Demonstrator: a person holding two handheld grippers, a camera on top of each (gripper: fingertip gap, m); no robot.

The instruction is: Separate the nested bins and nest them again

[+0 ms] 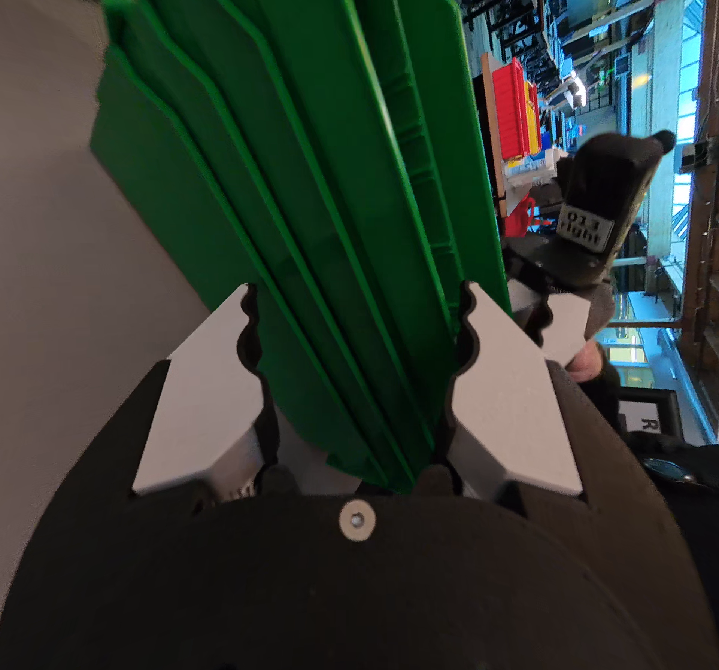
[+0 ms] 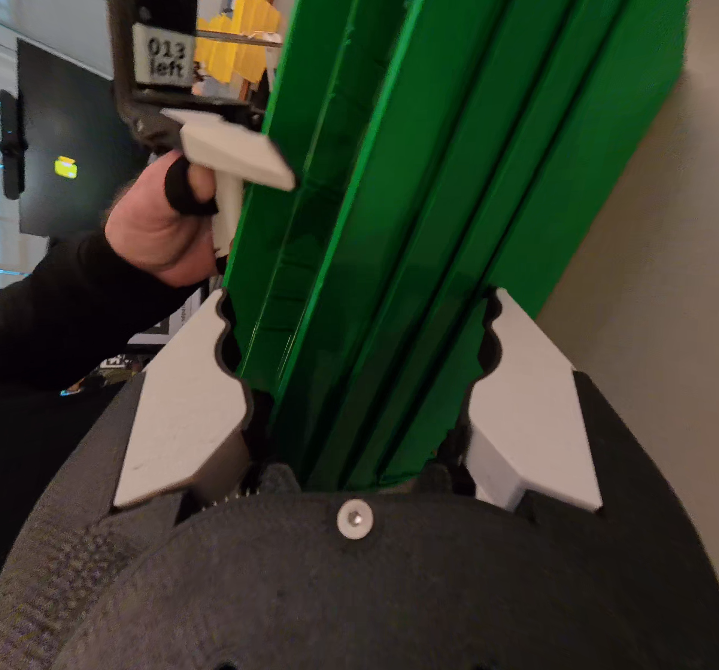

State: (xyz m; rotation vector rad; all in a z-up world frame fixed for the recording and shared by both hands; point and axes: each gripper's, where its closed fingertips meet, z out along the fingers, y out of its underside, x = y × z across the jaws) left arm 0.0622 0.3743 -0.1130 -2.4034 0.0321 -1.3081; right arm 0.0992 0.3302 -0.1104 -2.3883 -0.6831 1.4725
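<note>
The left gripper [image 1: 358, 324] grips a stack of nested green bins [image 1: 295, 184]. The right gripper [image 2: 358, 332] clamps the same stack, near a person's hand [image 2: 155, 231].

Both views wide-angle, edges curved. My green bins [image 1: 295, 169] smeared by motion blur, grooves in shadow. Windows [image 1: 677, 114] glare blue-white behind; tabletop [image 2: 630, 301] evenly, softly lit.

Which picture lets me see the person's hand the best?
The right wrist view. There the person's hand shows large and whole, holding the left claw beside the green bins. In the left wrist view only a bit of the other hand peeks out behind a claw finger.
</note>
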